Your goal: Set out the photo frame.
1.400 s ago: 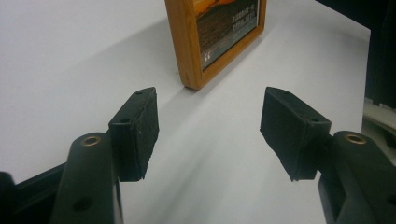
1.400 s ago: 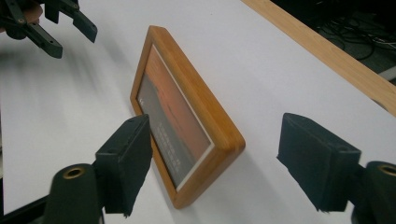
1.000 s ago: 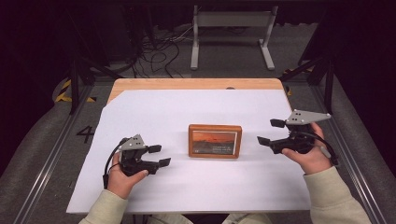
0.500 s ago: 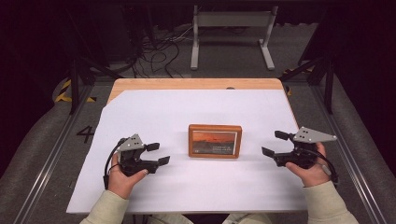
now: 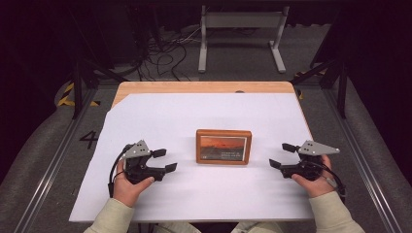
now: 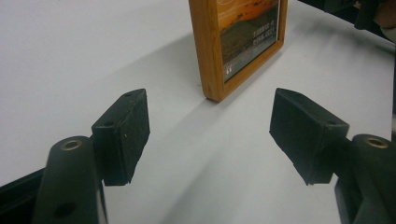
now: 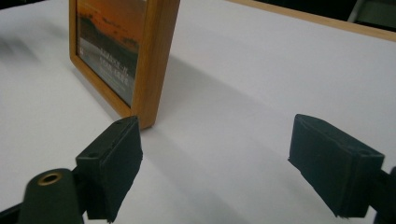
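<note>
Flat on the white sheet (image 5: 194, 121) that covered the wooden table (image 5: 204, 87), a wooden picture frame (image 5: 224, 146) with an orange sunset print lay near the middle, between the two grippers and touched by neither. Off to its left the left gripper (image 5: 163, 160) rested low over the sheet in the person's left hand (image 5: 128, 184), its jaws spread wide with nothing between them, and in its own view the frame's near corner (image 6: 215, 93) sat just ahead of the gap. On the other side the right gripper (image 5: 283, 155), held in the right hand (image 5: 311, 182), pointed at the frame's right edge with jaws equally parted and empty, the frame's wooden side (image 7: 154, 60) close beyond its left pad.
</note>
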`<state>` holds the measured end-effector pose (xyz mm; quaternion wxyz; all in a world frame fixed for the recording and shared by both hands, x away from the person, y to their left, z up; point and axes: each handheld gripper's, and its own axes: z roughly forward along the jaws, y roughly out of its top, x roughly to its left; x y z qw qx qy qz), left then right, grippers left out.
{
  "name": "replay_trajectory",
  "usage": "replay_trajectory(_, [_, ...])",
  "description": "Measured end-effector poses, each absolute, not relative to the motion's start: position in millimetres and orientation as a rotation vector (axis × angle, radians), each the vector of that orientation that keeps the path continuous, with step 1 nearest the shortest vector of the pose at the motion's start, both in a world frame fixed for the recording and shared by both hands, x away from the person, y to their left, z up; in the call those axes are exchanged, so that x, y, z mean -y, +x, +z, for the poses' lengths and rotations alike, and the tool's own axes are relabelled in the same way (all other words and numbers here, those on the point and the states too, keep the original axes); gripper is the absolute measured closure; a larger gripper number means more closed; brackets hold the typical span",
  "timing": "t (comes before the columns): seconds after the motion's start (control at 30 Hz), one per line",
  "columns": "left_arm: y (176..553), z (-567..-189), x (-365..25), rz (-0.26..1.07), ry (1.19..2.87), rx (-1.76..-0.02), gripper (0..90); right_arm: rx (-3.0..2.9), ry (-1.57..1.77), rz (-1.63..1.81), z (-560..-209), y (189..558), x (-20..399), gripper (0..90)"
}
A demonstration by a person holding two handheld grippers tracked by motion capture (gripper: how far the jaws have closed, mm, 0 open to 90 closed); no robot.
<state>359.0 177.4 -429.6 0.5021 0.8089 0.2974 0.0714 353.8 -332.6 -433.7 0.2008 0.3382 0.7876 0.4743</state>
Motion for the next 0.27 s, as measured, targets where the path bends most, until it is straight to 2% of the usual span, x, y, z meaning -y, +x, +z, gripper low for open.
replay_trajectory(0.27, [359.8,-431.3,-176.8,0.172,1.953,-0.721,29.3,-2.189,0.943,1.330,-434.0,354.5,326.6,17.7])
